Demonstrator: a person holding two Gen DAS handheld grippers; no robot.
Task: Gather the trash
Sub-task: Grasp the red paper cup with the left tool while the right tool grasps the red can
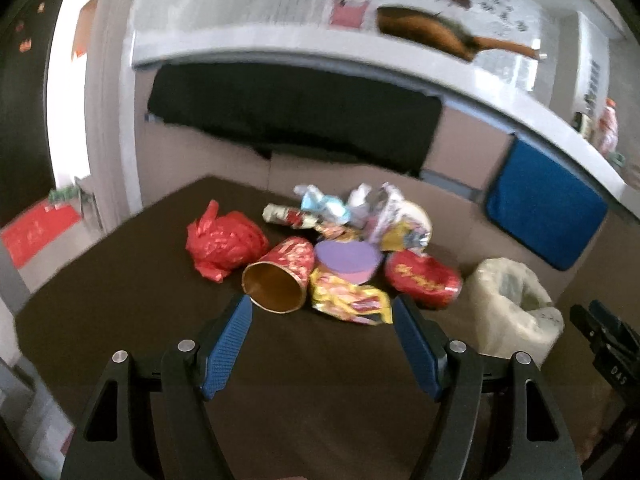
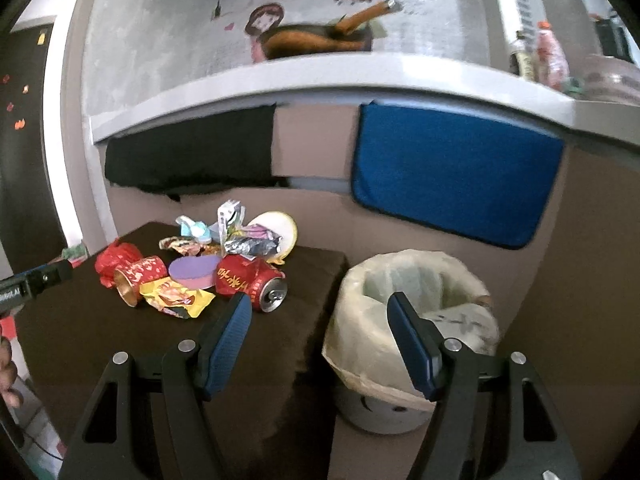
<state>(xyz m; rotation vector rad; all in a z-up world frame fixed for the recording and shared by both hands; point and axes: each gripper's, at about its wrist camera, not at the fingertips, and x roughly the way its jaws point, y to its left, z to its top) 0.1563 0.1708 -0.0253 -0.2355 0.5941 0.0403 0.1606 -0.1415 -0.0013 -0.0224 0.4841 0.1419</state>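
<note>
On the dark brown tabletop (image 1: 120, 320) lies a heap of trash, every piece still outside the bin. Nearest the left gripper (image 1: 322, 308) a red-and-gold paper cup (image 1: 280, 276) lies on its side, mouth open toward the camera; it looks light and easily crushed, so one finger inside the rim and one outside would probably hold best. Just beside it are a crinkled yellow-and-red foil wrapper (image 1: 348, 300), likely slippery and springy, best pinched at a fold, and a dented red drink can (image 2: 250, 280), stiffer, to be taken across its body. A flat purple round lid (image 1: 348, 262) sits between them, and a crumpled red plastic bag (image 1: 224, 242), soft and loose, lies at the left.

By count: one cup, one can, one purple lid, one red bag, and several silvery wrappers (image 2: 252, 244) behind, too jumbled to number. One cream-lined waste bin (image 2: 412, 304) stands just beside the table's right edge.

Both pairs of fingers are spread wide and hold nothing; the right gripper (image 2: 320, 312) hangs between can and bin.
</note>
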